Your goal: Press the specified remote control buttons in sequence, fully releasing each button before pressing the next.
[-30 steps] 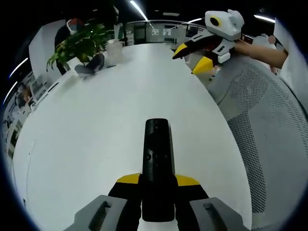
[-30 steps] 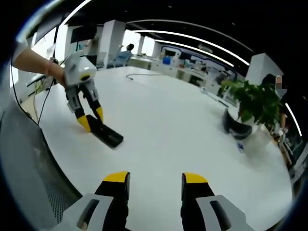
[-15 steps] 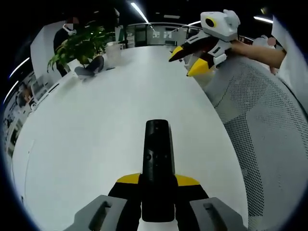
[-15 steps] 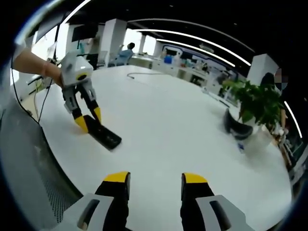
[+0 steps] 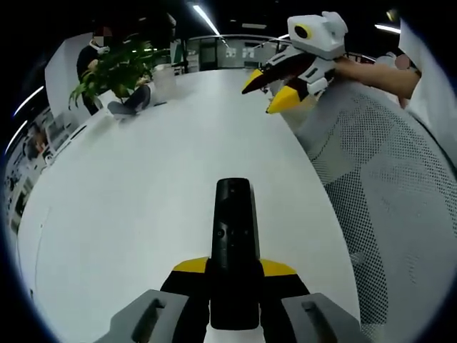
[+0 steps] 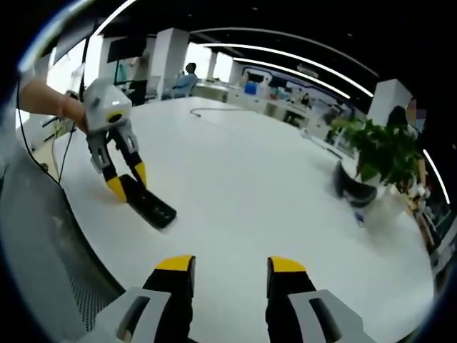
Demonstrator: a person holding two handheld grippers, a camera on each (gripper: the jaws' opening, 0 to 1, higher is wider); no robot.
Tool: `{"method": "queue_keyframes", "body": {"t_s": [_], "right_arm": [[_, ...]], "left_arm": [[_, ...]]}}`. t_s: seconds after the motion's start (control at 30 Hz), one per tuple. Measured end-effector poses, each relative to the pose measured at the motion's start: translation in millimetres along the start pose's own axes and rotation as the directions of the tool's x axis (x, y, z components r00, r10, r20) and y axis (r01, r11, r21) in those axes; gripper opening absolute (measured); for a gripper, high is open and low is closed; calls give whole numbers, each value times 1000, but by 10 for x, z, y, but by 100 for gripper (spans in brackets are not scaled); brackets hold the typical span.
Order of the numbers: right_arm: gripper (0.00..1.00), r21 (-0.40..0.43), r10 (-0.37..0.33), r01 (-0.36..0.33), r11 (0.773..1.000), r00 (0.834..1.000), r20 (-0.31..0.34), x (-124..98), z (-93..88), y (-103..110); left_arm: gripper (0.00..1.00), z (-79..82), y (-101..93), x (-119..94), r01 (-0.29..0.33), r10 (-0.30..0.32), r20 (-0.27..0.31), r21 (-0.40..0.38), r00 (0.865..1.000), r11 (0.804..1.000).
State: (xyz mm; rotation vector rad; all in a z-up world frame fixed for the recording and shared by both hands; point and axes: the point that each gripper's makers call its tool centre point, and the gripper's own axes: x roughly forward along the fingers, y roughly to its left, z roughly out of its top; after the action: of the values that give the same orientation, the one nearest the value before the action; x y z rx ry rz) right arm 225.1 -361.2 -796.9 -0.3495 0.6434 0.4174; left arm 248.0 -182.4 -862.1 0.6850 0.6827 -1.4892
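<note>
A black remote (image 5: 233,232) with small buttons at its middle points away from me, and my left gripper (image 5: 233,269) is shut on its near end. In the right gripper view the same remote (image 6: 151,209) lies low over the white table (image 6: 243,179), held by the left gripper (image 6: 123,184), with a person's hand behind it. My right gripper (image 6: 230,266) stands open with nothing between its yellow-tipped jaws, well short of the remote. The right gripper (image 5: 265,91) also hangs open above the table's far right edge.
A potted plant (image 5: 118,66) and a dark rounded object (image 6: 351,187) sit at the table's far end. A grey mesh chair (image 5: 385,207) stands along the table's edge. A thin cable (image 6: 214,113) lies far back. A person sits in the distance.
In the left gripper view the right gripper has drifted left, further over the table. The left gripper keeps its hold on the remote.
</note>
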Motion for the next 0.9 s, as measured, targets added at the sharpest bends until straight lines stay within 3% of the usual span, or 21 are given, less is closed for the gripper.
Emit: {"method": "queue_keyframes", "body": {"t_s": [0.4, 0.9], "right_arm": [[35, -9, 34, -34, 999, 999, -4, 18, -3, 64], [31, 1, 20, -20, 1000, 1000, 12, -5, 21, 43]], "left_arm": [[24, -15, -119, -28, -7, 7, -9, -7, 1000, 1000], [24, -54, -216, -27, -33, 31, -37, -33, 999, 999]]}}
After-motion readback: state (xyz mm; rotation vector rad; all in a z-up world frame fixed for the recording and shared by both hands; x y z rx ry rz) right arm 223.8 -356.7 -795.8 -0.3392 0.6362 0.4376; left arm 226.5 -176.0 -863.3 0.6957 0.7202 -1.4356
